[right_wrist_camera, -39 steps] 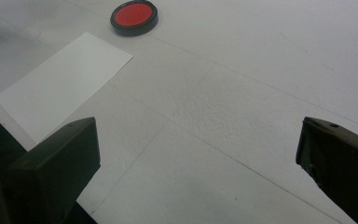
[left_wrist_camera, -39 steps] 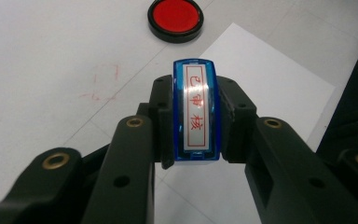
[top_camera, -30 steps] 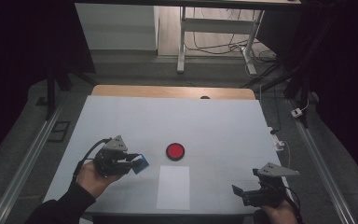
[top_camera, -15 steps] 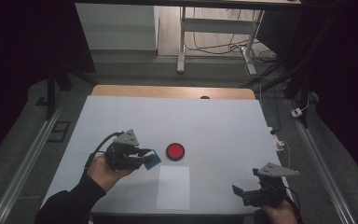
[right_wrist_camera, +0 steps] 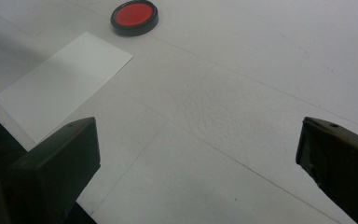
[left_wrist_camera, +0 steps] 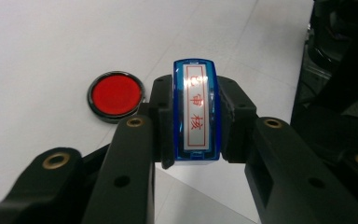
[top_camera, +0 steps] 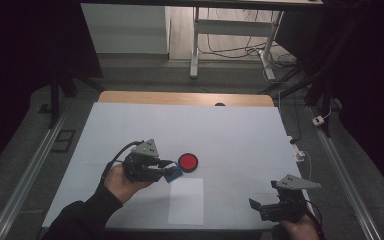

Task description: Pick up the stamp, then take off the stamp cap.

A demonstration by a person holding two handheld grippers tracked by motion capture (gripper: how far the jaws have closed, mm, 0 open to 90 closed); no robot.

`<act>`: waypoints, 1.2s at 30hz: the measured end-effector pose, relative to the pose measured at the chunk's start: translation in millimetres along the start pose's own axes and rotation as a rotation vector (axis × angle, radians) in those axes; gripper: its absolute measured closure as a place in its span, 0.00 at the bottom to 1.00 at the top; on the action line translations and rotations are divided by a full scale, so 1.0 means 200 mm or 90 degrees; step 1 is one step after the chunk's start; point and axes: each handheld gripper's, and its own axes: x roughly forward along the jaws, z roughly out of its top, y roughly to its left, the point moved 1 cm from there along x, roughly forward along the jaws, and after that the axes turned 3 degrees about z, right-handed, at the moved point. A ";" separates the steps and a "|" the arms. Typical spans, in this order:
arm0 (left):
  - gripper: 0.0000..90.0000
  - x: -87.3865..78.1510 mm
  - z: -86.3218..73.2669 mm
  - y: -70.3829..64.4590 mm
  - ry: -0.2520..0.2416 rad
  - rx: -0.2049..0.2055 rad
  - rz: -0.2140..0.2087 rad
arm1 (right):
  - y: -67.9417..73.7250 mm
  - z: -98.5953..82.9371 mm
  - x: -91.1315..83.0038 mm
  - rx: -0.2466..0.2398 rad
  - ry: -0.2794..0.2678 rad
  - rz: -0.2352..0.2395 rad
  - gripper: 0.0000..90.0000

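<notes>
Now my left gripper [left_wrist_camera: 196, 123] clamps the blue stamp [left_wrist_camera: 196, 112] beside the red pad [left_wrist_camera: 115, 94]; my right gripper [right_wrist_camera: 196, 154] gapes wide.

I read one label: red Chinese characters inside a red frame on the silver face of the blue stamp [left_wrist_camera: 196, 112], the lower two being 审核 (the top one is lost in glare). I see nothing else legible.
</notes>
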 end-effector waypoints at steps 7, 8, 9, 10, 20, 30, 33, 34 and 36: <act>0.78 0.03 -0.01 -0.02 -0.002 0.005 -0.015 | 0.00 0.00 0.00 -0.003 -0.001 0.001 0.00; 0.78 0.04 -0.01 -0.03 -0.003 0.005 -0.020 | 0.00 0.00 0.00 -0.003 -0.001 0.000 0.00; 0.78 0.04 -0.01 -0.03 -0.002 0.006 -0.023 | 0.00 0.00 0.00 -0.003 0.000 0.000 0.00; 0.78 0.04 -0.01 -0.03 -0.004 0.006 -0.026 | 0.00 0.00 0.00 -0.004 0.000 0.000 0.00; 0.78 0.06 0.00 -0.06 -0.015 0.006 -0.048 | 0.00 0.00 0.00 -0.006 0.000 -0.001 0.00; 0.78 0.06 -0.01 -0.05 -0.016 0.011 -0.053 | 0.01 0.00 -0.01 -0.015 -0.009 -0.004 0.00; 0.78 0.06 -0.02 -0.05 -0.019 0.017 -0.052 | 0.01 0.00 -0.02 -0.015 -0.016 -0.001 0.00; 0.78 0.06 -0.02 -0.05 -0.021 0.018 -0.050 | 0.01 0.00 -0.02 -0.012 -0.021 0.004 0.00; 0.78 0.06 -0.01 -0.05 -0.023 0.019 -0.047 | 0.02 0.01 -0.01 -0.015 -0.024 0.010 0.00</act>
